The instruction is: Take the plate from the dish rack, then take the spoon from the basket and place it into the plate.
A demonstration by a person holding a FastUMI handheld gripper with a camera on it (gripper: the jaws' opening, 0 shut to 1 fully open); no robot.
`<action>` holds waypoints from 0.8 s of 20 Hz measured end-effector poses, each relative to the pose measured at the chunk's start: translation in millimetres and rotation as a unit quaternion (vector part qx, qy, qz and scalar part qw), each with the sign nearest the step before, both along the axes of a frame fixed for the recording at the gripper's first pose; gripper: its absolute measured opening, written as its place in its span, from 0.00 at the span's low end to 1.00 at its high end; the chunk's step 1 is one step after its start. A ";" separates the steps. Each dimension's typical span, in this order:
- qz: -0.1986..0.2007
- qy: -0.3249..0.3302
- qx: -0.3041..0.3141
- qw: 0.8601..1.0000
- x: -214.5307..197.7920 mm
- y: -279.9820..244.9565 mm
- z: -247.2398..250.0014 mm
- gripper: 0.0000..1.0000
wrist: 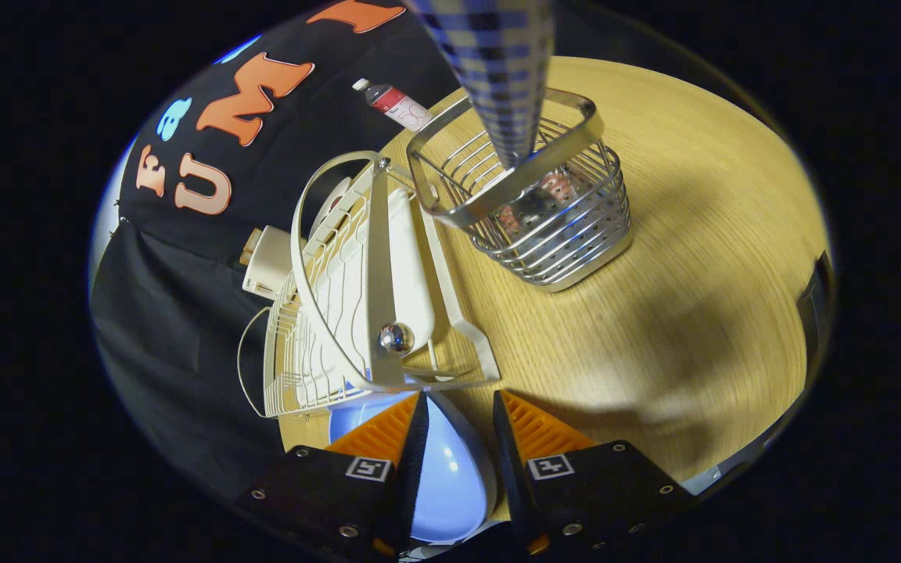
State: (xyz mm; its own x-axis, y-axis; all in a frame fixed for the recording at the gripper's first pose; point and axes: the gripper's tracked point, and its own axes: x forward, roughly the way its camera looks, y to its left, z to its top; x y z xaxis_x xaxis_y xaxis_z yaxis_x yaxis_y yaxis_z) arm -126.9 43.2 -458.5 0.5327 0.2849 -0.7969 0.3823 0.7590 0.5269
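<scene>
I see the pale blue round plate point(446, 477) standing on its edge between my gripper's point(460, 410) two fingers, its broad face turned to the right-hand finger and its rim running straight ahead along them, towards the rack. The fingers are only a narrow way apart. The left one lies against the plate's back; between the plate's face and the right finger I see a thin gap, so I cannot tell whether both truly press on it.

Just ahead of the fingertips stands the cream-white wire dish rack point(341, 313) on the light wooden tabletop point(677, 313), with a white rounded dish point(410, 270) in it.

Beyond the rack, to the right, sits the silver wire basket point(552, 211). A long handle with a blue-and-white checked pattern point(501, 70) rises out of it, its long axis upright and leaning towards me; I take it for the spoon. Its lower end is down in the basket.
</scene>
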 end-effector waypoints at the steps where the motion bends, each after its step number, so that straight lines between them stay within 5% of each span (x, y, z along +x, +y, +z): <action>1: 0.005 0.000 -0.017 1.000 -1.6 -5.6 0.0 0.52; 6: 0.022 -0.025 -0.105 0.994 -11.6 -42.8 22.9 0.75; 16: 0.062 -0.168 -0.310 0.934 19.0 -102.8 98.8 0.75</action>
State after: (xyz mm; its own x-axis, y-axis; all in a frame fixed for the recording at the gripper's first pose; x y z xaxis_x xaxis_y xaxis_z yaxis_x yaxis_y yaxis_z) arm -107.9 -59.5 -359.7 0.7763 -0.0998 -0.6224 0.1639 0.9854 0.0464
